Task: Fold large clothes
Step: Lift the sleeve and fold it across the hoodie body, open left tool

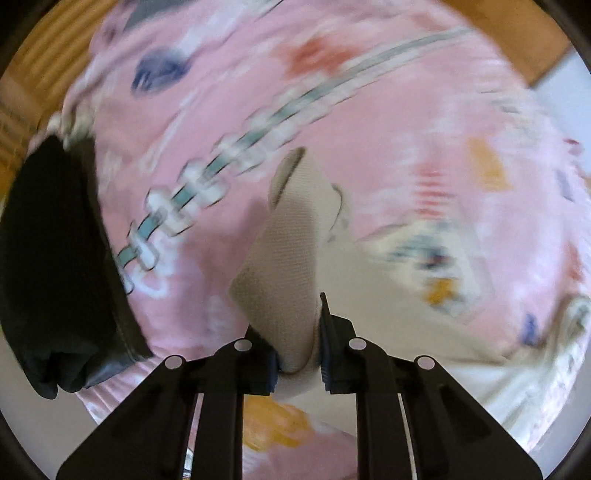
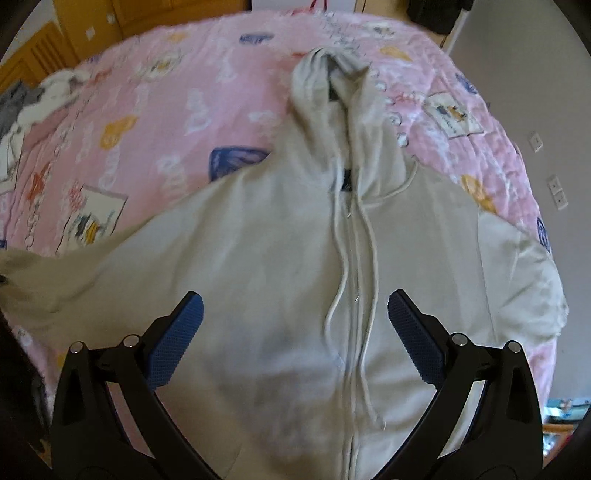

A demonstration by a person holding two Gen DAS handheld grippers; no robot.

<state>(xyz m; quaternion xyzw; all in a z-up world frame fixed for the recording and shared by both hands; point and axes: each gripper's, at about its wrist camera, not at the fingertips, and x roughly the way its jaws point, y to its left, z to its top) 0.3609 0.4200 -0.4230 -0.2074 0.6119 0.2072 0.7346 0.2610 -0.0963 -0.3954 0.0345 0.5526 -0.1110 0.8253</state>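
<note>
left gripper point(image 1: 298, 354) clamps one hoodie point(image 2: 280, 266) cuff (ribbed) | right gripper point(image 2: 295, 332) agape, empty | one quilt point(image 2: 122, 122)

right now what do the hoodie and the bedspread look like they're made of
Hoodie: pale grey, matte, soft knit, probably cotton fleece; the piece in the left gripper shows a fine knit weave. Bedspread: pink printed fabric, matte, maybe quilted cotton; its surface looks puckered, though blur leaves this open.

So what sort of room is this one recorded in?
Most likely a home bedroom: a light grey zip hoodie lies spread on a pink patterned bedspread, with wooden furniture behind it and wall switches to the side.
</note>
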